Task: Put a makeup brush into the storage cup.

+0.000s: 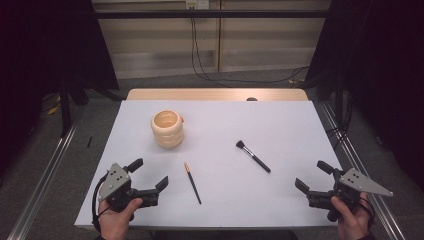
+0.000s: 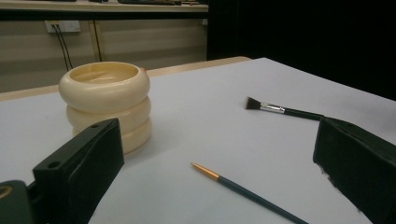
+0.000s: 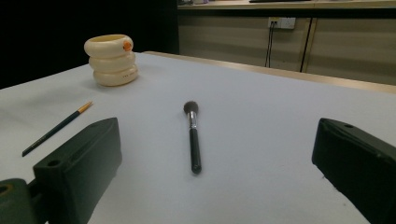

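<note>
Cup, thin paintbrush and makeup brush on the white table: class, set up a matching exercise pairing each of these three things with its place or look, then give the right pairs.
Things:
1. cup
2. thin paintbrush
3. makeup brush

Descriptions:
A. lies flat, dark bristles, nearest the right gripper
B. stands upright, cream, ribbed like three stacked rings
C. lies flat, orange tip, nearest the left gripper

Pairs: 1-B, 2-C, 3-A

White-topped desk [image 1: 280, 125] with wood strip along far edge, cream ribbed pot [image 1: 167, 128] upright far left, thin paintbrush [image 1: 192, 182] near centre-left, black makeup brush [image 1: 253, 156] right of centre, all well apart
</note>
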The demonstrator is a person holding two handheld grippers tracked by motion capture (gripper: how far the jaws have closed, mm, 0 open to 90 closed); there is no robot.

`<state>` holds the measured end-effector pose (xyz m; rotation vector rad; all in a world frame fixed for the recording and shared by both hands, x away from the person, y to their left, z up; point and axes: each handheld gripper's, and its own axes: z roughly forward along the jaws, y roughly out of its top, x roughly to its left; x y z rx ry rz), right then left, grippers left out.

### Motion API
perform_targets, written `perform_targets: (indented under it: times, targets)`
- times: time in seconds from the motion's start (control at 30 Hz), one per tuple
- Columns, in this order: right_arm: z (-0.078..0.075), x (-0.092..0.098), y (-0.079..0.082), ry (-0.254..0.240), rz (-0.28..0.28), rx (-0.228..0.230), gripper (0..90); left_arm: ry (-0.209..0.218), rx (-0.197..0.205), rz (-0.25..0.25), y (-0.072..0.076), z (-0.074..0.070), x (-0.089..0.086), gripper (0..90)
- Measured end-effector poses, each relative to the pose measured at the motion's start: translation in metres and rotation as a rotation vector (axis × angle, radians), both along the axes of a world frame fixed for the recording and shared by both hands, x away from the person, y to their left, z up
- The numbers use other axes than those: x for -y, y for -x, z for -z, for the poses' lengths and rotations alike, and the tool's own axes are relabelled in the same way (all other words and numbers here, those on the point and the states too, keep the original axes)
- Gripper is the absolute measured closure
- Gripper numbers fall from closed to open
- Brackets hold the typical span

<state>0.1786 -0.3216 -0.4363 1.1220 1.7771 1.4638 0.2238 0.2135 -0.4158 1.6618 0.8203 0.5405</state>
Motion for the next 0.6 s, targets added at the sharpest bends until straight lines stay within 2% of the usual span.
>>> perform_targets:
  times: [0.13, 0.23, 0.33, 0.5, 0.57, 0.6]
  targets:
    - [0.000, -0.001, -0.001, 0.000, -0.001, 0.003, 0.8, -0.018, 0.004, 0.006, 0.001, -0.007, 0.005, 1.7]
    - [0.000, -0.001, -0.001, 0.002, -0.001, -0.005, 0.8, -0.015, -0.005, 0.006, -0.002, -0.010, 0.007, 1.7]
    - [0.000, -0.001, -0.002, 0.005, -0.001, -0.001, 0.8, -0.028, -0.011, 0.029, -0.006, -0.013, 0.010, 1.7]
    - [0.000, -0.002, -0.002, 0.008, -0.012, 0.000, 0.7, -0.032, -0.004, 0.037, -0.012, -0.019, 0.011, 1.9]
    - [0.000, -0.002, -0.002, 0.012, -0.014, -0.001, 0.7, -0.021, -0.009, 0.075, -0.014, -0.023, 0.012, 2.7]
    - [0.000, -0.002, -0.002, 0.011, -0.013, -0.002, 0.8, -0.033, -0.014, 0.073, -0.015, -0.025, 0.013, 4.5]
